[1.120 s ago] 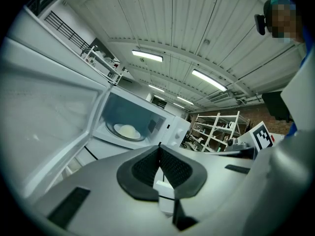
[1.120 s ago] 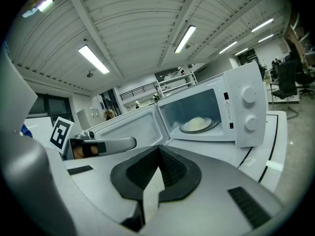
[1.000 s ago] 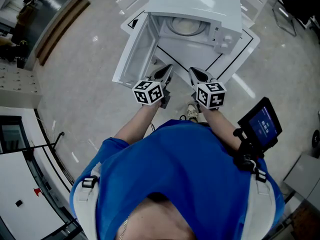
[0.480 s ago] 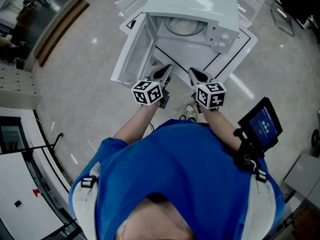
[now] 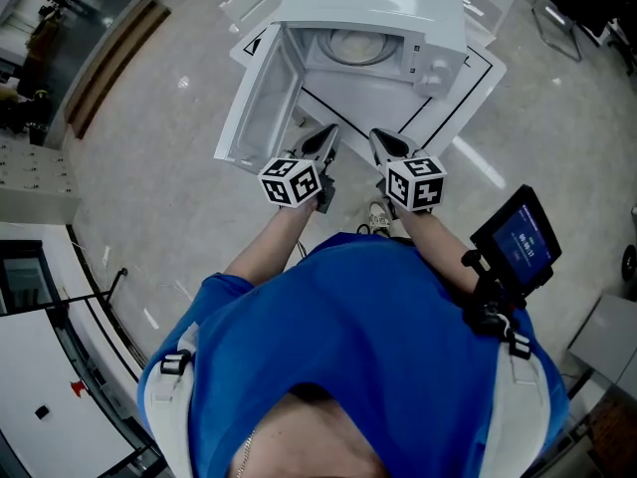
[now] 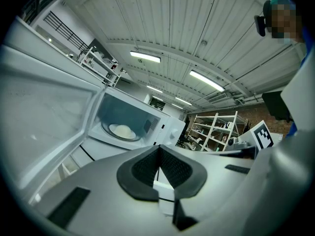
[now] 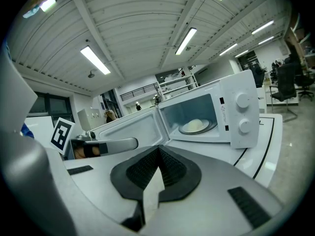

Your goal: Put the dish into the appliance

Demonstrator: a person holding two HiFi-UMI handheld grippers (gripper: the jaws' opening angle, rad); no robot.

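Observation:
A white microwave (image 5: 383, 13) stands on a white table (image 5: 468, 83) with its door (image 5: 257, 103) swung open to the left. A pale dish (image 5: 350, 44) lies on the turntable inside, and shows as the dish (image 6: 122, 130) and the dish (image 7: 196, 125) in the gripper views. My left gripper (image 5: 325, 139) and right gripper (image 5: 382, 141) hang side by side in front of the opening, well short of it. Both are shut with nothing between the jaws, which meet in the left gripper (image 6: 158, 152) and right gripper (image 7: 158, 154) views.
A small screen (image 5: 518, 242) sits on a mount at my right side. Black lines mark the table top around the microwave. Metal shelving (image 6: 212, 132) stands behind it, and an office chair (image 7: 287, 80) stands at the far right.
In the head view the microwave and both grippers have drifted slightly up and left. Both grippers stay shut and the dish has not moved.

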